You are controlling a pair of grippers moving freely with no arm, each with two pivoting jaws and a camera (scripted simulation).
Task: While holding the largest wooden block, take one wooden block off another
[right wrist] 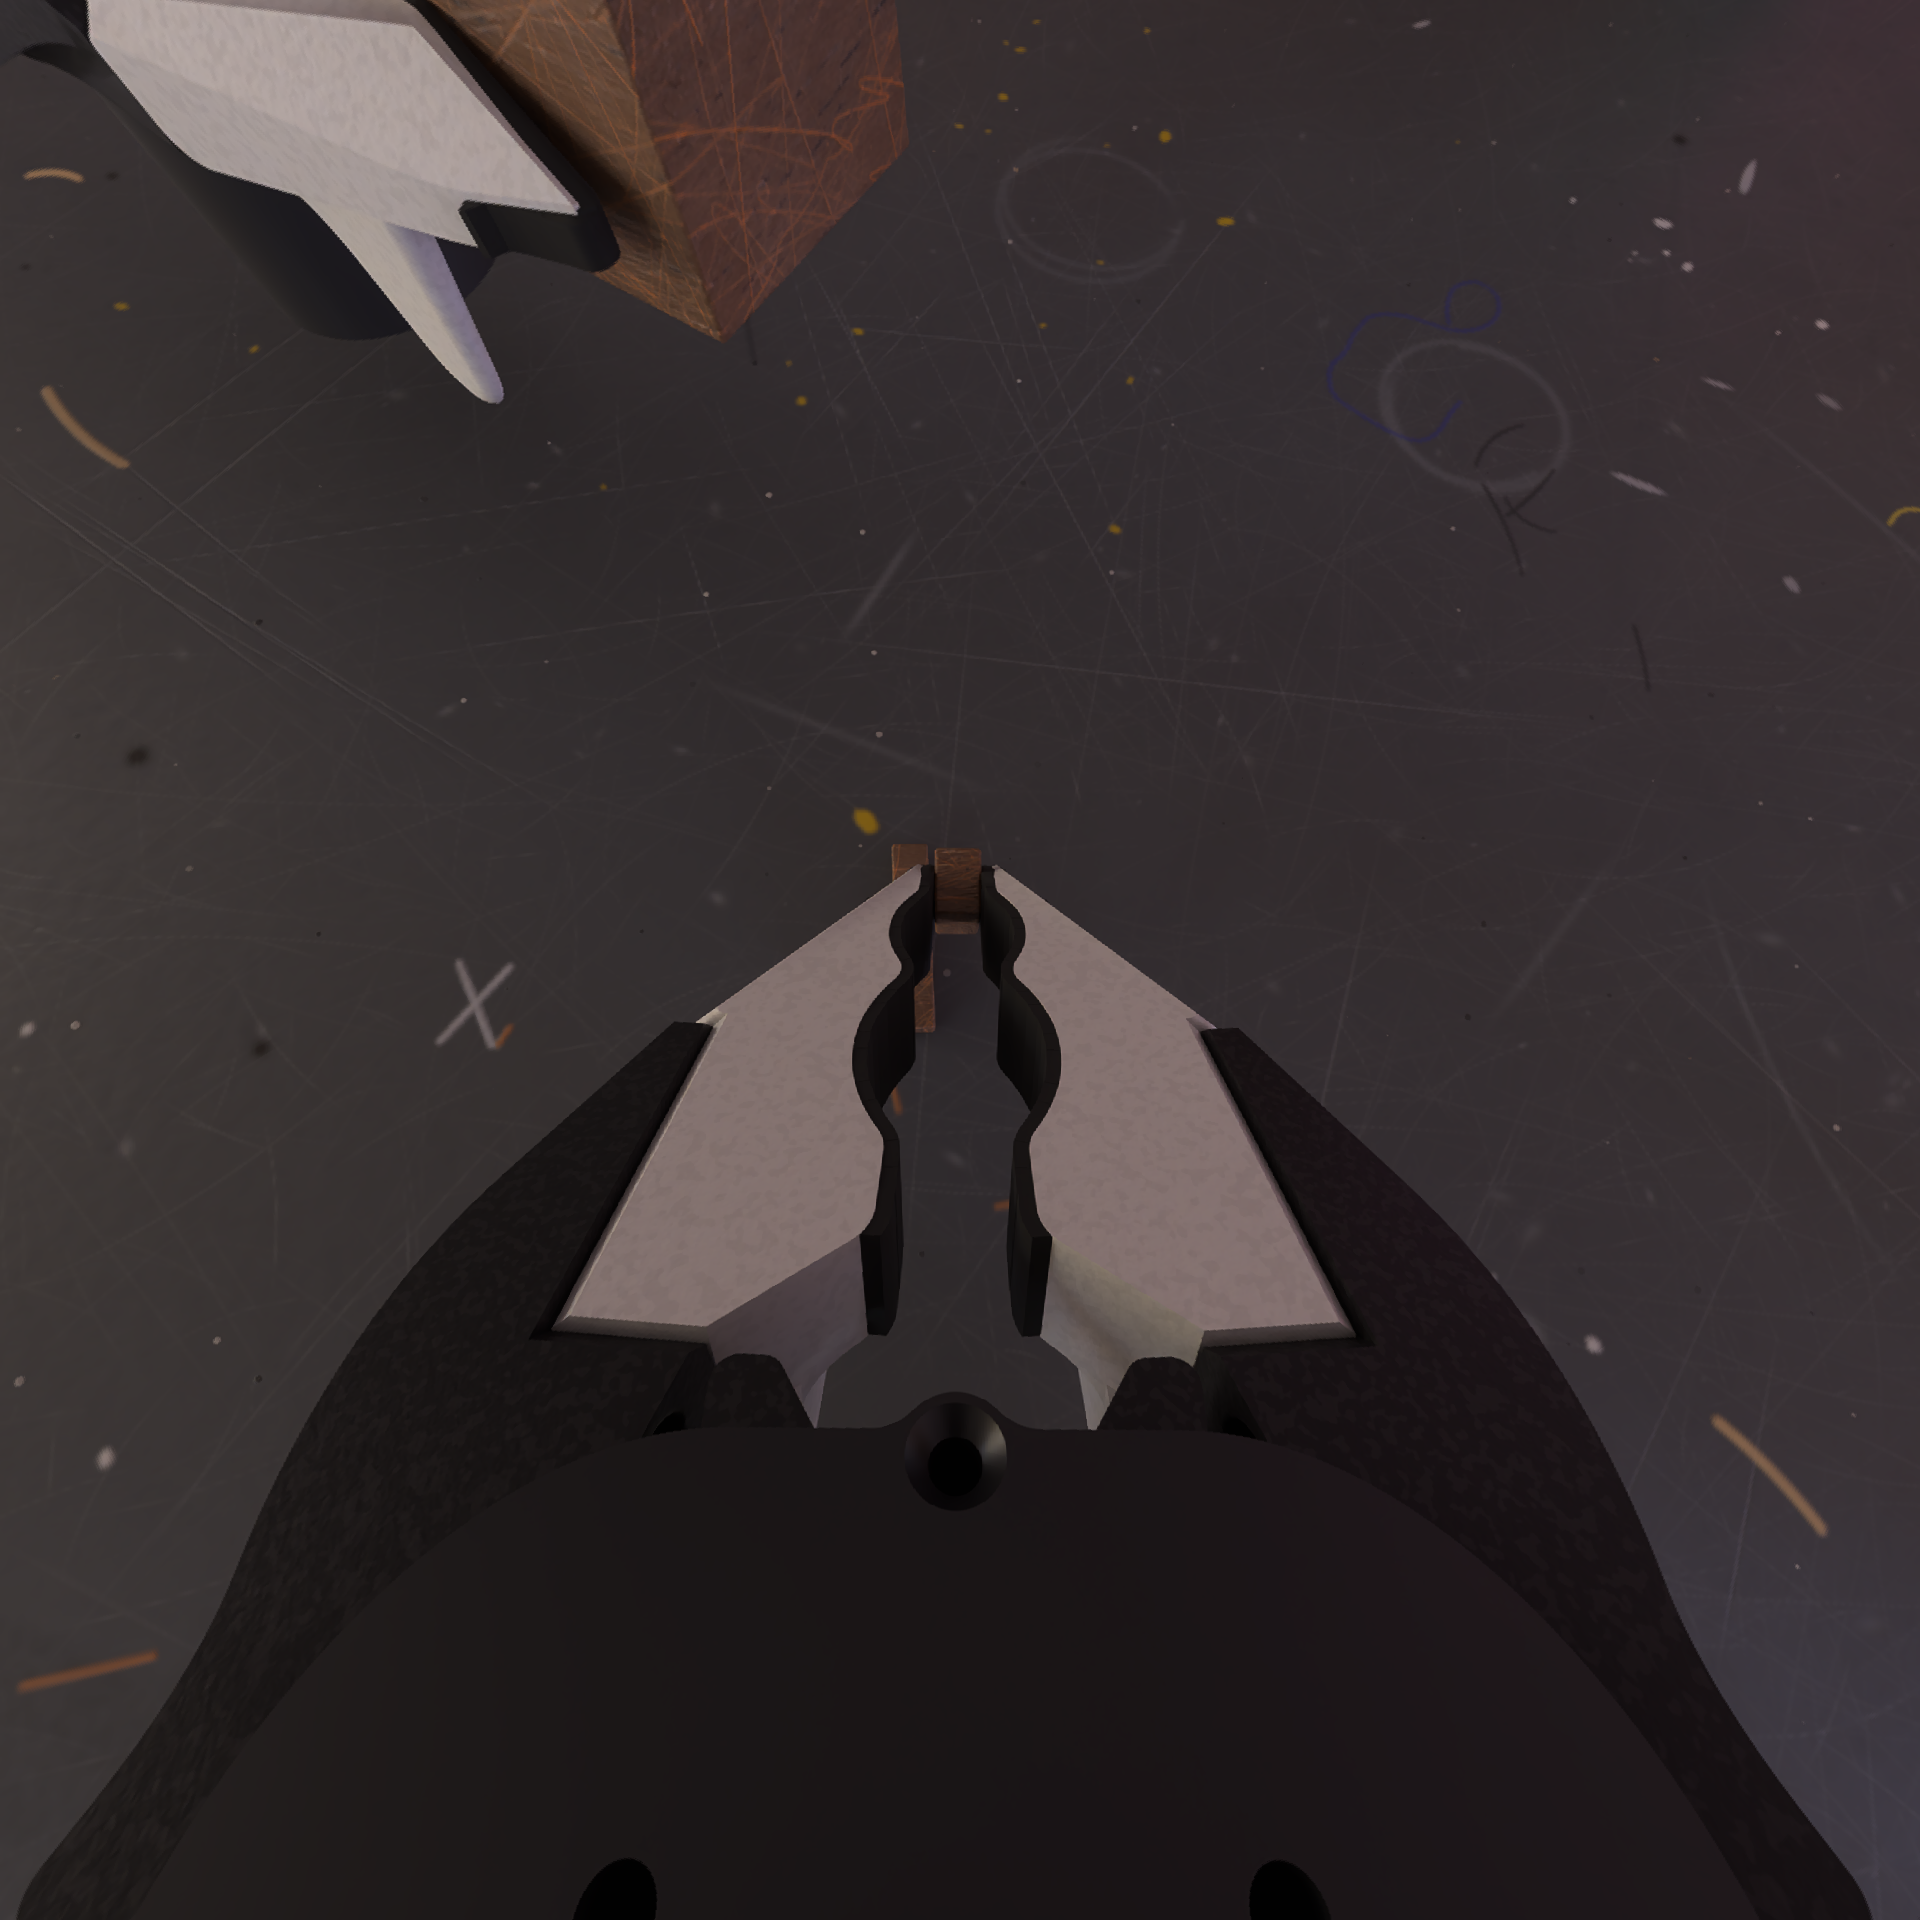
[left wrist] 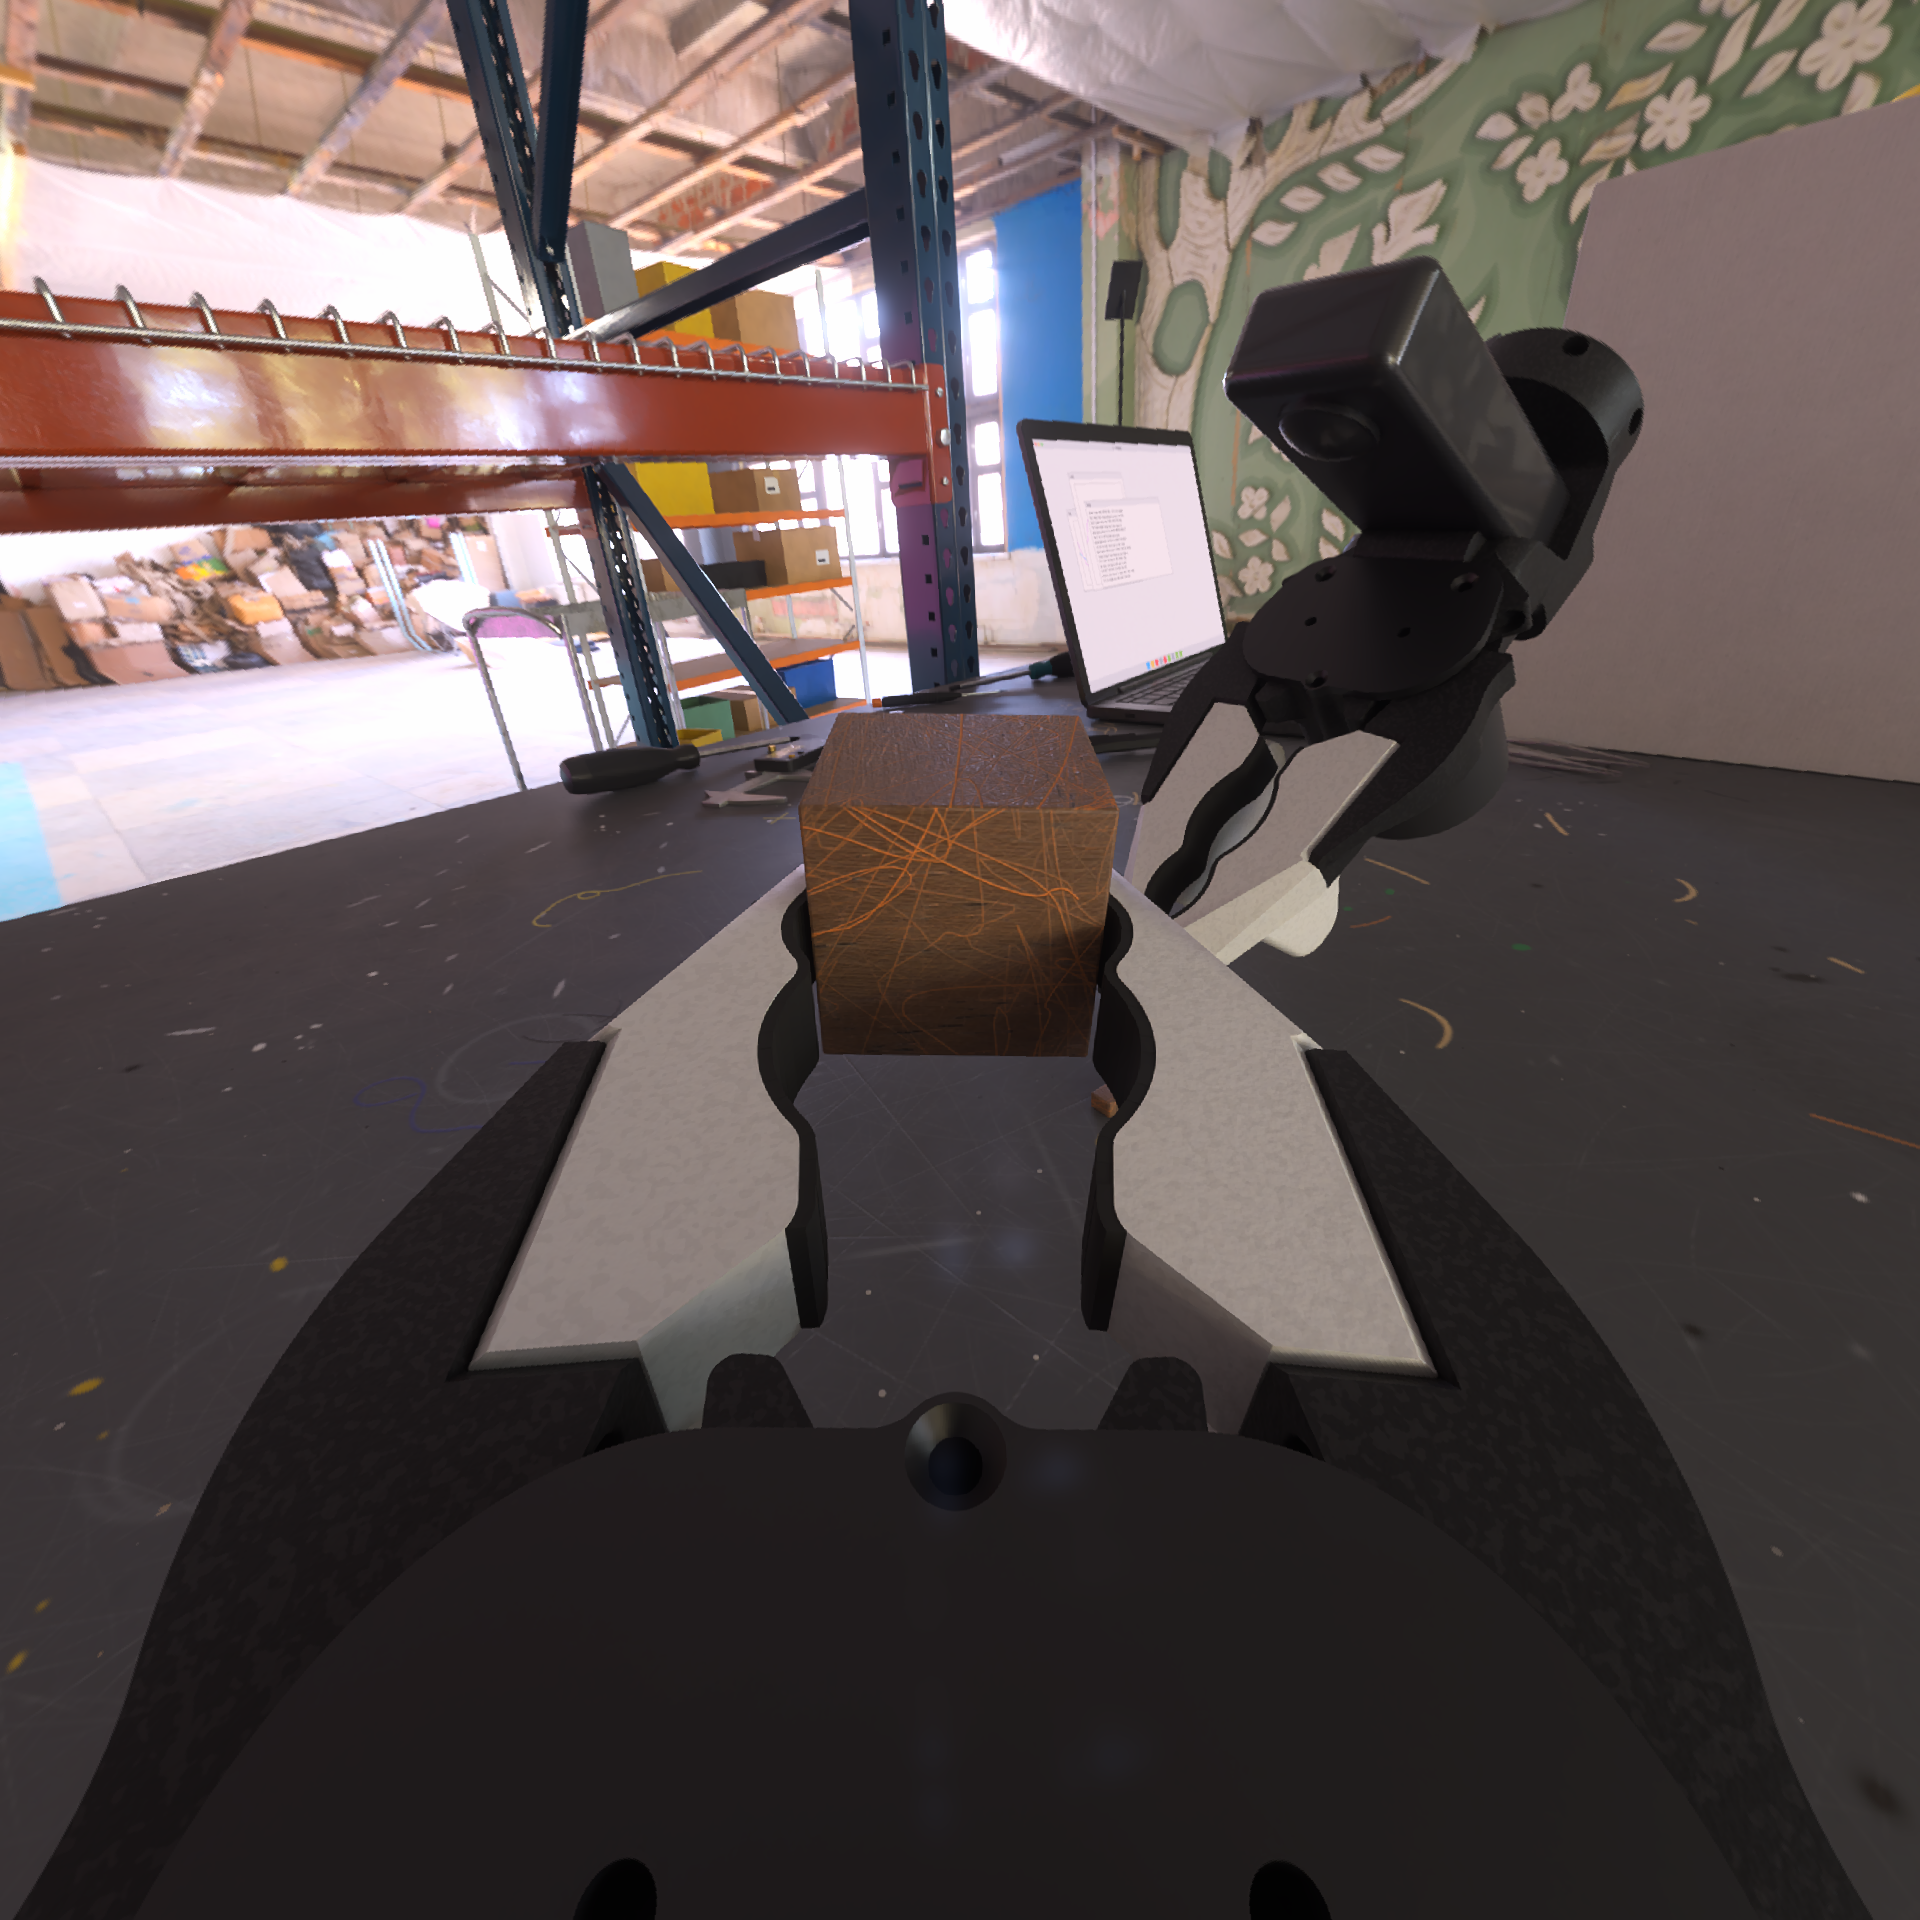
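Observation:
My left gripper (left wrist: 956,904) is shut on the largest wooden block (left wrist: 956,894), a scratched brown cube held above the dark table (left wrist: 312,1039). The cube (right wrist: 748,156) and one left finger (right wrist: 332,135) show at the top left of the right wrist view. My right gripper (right wrist: 956,878) points down at the table, shut on a small wooden block (right wrist: 956,883) at its fingertips. A second small block (right wrist: 907,858) shows just behind and under the left finger. I cannot tell if the two small blocks touch. In the left wrist view, the right gripper (left wrist: 1236,920) hangs just right of the cube.
An open laptop (left wrist: 1132,561) stands at the table's far edge, with a screwdriver (left wrist: 623,769) and small tools left of it. A white panel (left wrist: 1745,468) stands at the back right. An orange and blue storage rack (left wrist: 468,405) rises beyond the table.

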